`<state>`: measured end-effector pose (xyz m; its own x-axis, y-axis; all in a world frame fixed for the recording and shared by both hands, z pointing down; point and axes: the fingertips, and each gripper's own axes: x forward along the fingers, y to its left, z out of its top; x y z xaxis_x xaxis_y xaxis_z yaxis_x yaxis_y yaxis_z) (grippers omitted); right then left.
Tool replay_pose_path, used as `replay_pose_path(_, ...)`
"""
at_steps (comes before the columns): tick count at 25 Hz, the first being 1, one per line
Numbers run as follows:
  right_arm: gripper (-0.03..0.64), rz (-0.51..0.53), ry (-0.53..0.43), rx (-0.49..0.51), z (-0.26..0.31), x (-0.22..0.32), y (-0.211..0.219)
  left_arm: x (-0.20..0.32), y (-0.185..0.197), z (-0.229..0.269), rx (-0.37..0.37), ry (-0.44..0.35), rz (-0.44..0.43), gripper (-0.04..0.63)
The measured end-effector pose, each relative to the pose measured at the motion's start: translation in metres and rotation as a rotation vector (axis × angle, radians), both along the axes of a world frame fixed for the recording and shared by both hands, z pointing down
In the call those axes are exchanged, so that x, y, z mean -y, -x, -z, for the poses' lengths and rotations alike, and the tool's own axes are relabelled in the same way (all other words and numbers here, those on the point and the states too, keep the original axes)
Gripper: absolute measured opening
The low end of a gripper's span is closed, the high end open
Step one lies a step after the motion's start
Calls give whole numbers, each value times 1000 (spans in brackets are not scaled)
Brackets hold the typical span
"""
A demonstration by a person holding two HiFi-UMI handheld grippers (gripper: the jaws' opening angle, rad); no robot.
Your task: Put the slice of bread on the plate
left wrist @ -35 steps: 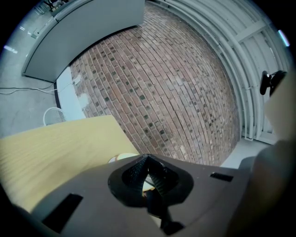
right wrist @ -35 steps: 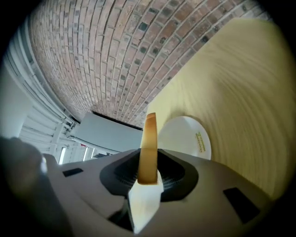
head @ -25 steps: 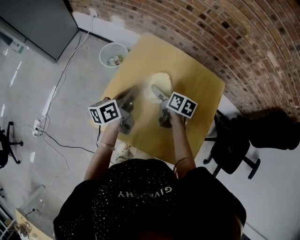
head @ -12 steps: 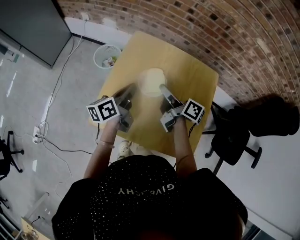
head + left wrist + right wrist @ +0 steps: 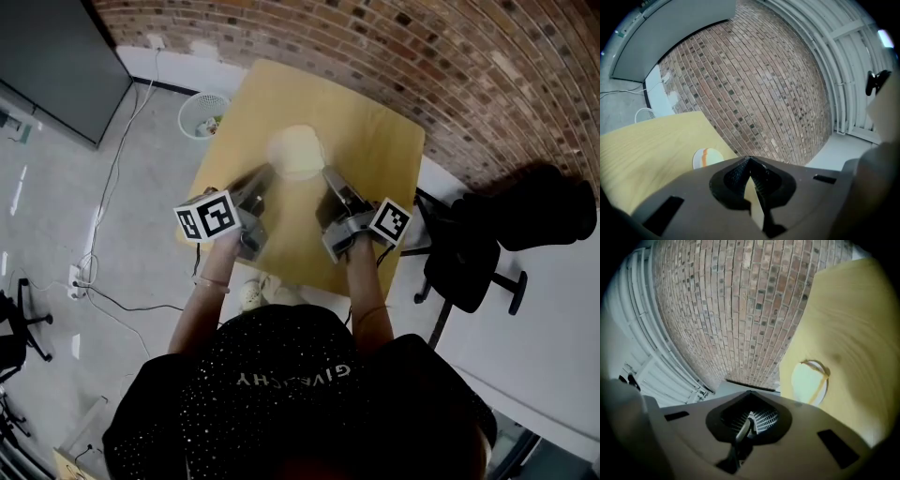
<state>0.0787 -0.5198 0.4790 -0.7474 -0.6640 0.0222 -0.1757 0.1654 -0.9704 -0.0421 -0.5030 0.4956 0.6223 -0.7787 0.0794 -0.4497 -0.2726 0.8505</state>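
A pale round plate (image 5: 295, 150) lies on the yellow table (image 5: 375, 159), toward its far side. On it rests a pale slice of bread with a brown crust edge (image 5: 820, 380), seen also as a slice of bread (image 5: 707, 156) in the left gripper view. My left gripper (image 5: 262, 176) hovers just near-left of the plate, its jaws together and empty. My right gripper (image 5: 328, 173) hangs near-right of the plate, apart from it, jaws pressed together with nothing between them. Both the left gripper (image 5: 750, 161) and the right gripper (image 5: 749, 416) point level toward the brick wall.
A brick wall (image 5: 450, 56) runs behind the table. A white waste basket (image 5: 203, 114) stands on the floor at the table's left corner. A black office chair (image 5: 469, 272) sits right of the table. Cables trail across the floor at left.
My right gripper drew back from over the plate toward me, rose and rolled, and its jaws shut empty. The slice stays on the plate. The left gripper shifted only slightly.
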Motion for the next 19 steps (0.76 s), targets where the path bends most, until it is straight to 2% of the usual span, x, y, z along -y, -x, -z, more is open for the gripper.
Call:
replay_pose_path(3,12,-22,-11,0,3,-5,-11,-6,1,3,13,-10,6,9)
replay_pose_path(8,12,-28,-27,-11,8,-10,-18,-11,-4,3,-12,-7,-1,8)
replay_pose_path(19,12,-35,-21,-24,6,-12,-29,-9,-16,7,-14,-15,-11,8)
